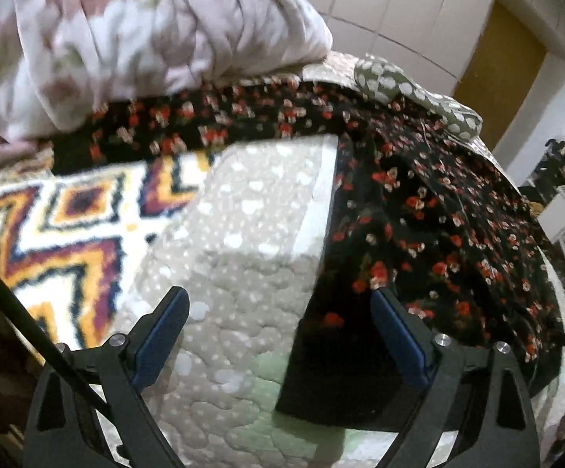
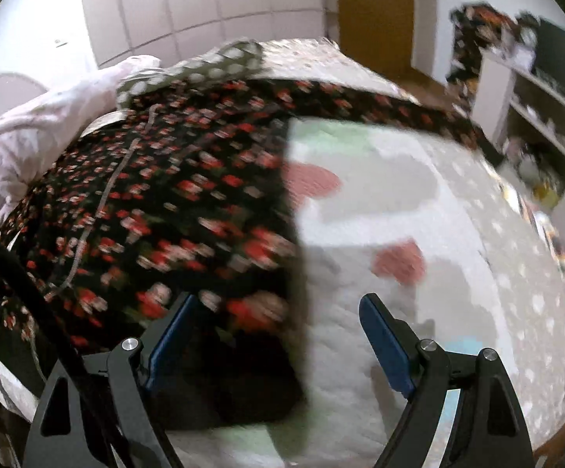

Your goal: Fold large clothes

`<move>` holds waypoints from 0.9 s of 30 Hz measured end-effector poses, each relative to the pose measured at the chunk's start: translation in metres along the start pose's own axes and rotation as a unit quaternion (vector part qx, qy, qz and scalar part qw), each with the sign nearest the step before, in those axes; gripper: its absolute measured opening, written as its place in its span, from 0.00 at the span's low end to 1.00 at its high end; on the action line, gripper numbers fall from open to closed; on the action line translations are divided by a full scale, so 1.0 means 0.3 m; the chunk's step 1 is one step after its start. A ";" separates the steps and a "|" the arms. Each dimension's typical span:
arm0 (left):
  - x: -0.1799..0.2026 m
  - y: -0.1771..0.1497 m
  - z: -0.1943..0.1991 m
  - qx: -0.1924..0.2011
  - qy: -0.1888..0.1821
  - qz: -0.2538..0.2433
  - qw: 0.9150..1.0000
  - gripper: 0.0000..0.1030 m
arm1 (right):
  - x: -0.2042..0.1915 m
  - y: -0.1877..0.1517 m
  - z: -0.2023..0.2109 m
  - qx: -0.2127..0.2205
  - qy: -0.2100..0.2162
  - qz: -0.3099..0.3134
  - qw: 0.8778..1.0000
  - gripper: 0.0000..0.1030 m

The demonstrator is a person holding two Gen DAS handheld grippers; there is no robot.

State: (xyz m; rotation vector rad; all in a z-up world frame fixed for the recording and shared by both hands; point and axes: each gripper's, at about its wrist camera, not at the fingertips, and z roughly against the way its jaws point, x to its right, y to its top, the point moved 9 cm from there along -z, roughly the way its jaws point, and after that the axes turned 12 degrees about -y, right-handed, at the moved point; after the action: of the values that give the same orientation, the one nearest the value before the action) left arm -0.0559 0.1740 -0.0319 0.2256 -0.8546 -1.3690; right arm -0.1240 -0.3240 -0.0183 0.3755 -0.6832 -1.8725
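the black floral garment (image 1: 419, 210) lies spread on the quilt (image 1: 243, 234), unfolded; left gripper (image 1: 278, 331) and right gripper (image 2: 278, 335) gape empty at six o'clock.

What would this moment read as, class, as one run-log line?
stage: reaching | left gripper: open, empty | right gripper: open, empty | black red-flowered garment: spread on quilted bedspread, unfolded
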 end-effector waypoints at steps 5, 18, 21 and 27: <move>0.028 -0.035 -0.060 -0.022 -0.035 -0.004 0.999 0.91 | 0.053 -0.054 -0.030 -0.030 0.044 -0.045 0.998 0.87; 0.200 -0.060 -0.141 -0.088 -0.083 -0.021 0.992 0.17 | -0.017 -0.065 -0.063 -0.034 0.113 -0.069 0.991 0.86; 0.223 -0.046 -0.107 -0.087 -0.070 -0.021 0.994 0.15 | -0.049 -0.045 -0.092 -0.045 0.116 -0.058 0.991 0.19; 0.271 -0.038 0.050 -0.060 -0.064 -0.037 0.995 0.11 | 0.011 -0.039 0.004 -0.058 0.171 -0.078 0.980 0.10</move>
State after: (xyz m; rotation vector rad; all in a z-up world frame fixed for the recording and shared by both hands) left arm -0.0775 0.1019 0.0040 0.0780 -0.8747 -1.5114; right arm -0.1345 -0.3236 -0.0244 0.6727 -0.3185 -1.9207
